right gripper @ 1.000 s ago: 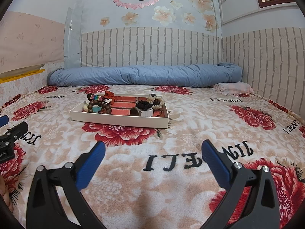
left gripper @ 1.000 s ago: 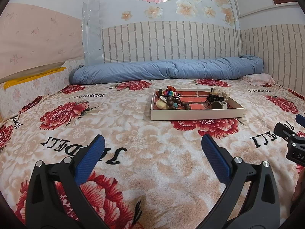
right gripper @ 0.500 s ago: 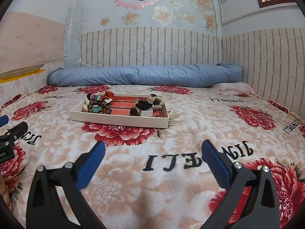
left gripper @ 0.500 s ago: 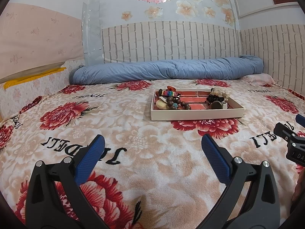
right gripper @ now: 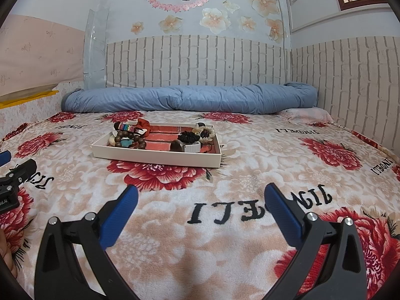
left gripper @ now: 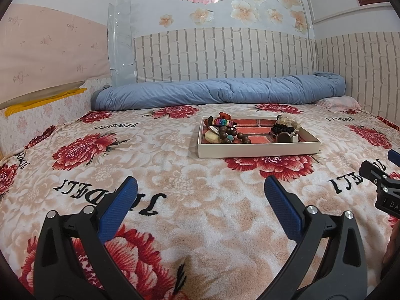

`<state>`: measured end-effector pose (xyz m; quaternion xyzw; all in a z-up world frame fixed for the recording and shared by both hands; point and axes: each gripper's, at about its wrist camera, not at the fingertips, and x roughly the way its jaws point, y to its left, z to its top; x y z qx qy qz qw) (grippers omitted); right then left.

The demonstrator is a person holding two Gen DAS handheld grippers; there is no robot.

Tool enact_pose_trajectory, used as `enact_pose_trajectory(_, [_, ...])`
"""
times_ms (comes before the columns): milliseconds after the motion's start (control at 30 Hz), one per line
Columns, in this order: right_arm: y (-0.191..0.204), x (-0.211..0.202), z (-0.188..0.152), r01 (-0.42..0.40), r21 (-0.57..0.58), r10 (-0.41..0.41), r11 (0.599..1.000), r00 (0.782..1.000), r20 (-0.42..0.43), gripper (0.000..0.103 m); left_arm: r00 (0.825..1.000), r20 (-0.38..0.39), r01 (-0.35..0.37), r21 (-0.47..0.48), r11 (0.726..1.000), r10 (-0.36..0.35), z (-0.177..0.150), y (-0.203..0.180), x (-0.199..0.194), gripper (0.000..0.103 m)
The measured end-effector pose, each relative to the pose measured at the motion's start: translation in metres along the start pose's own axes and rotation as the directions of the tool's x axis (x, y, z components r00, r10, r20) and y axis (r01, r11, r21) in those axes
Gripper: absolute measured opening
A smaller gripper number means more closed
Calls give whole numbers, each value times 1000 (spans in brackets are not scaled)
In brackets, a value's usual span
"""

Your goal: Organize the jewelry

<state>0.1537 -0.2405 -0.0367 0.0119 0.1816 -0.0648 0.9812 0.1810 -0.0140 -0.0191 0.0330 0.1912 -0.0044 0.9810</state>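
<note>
- Blue-padded fingers of the left gripper (left gripper: pixel 200 195) fill the lower part of the left wrist view, spread wide with nothing between them, only the blanket (left gripper: pixel 175 225) beneath.
- The right gripper (right gripper: pixel 200 197) sits the same way at the bottom of the right wrist view: jaws wide apart, holding nothing.
- Each gripper shows at the edge of the other's view: the right one's black tip at the right edge of the left view, the left one's at the left edge of the right view.
- The white tray (left gripper: pixel 257 148) lies on the blanket a little right of centre in the left view, left of centre in the right view (right gripper: pixel 155 158), well apart from both grippers.
- In the tray's left end lie a brown bead bracelet (left gripper: pixel 231 135) with a teal piece, a rainbow-coloured band (left gripper: pixel 221 122), a red scrunchie (right gripper: pixel 145 124) and a pale oval piece.
- In its right end sit a black scrunchie (right gripper: pixel 190 136), a cream scrunchie (left gripper: pixel 290 122) and a watch with a white strap (right gripper: pixel 191 147).
- The tray's middle is bare, showing a red brick-pattern floor.
- A rolled blue quilt (left gripper: pixel 220 95) runs along the brick-patterned wall across the middle of both views.
</note>
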Motion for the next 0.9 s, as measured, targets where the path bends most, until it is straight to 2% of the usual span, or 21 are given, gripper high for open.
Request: enact_pose_trajectory(900, [0, 0, 0, 0, 0, 0, 1000, 1000, 0, 99, 1000, -9, -3, -9, 1000, 3, 2, 3, 1, 98])
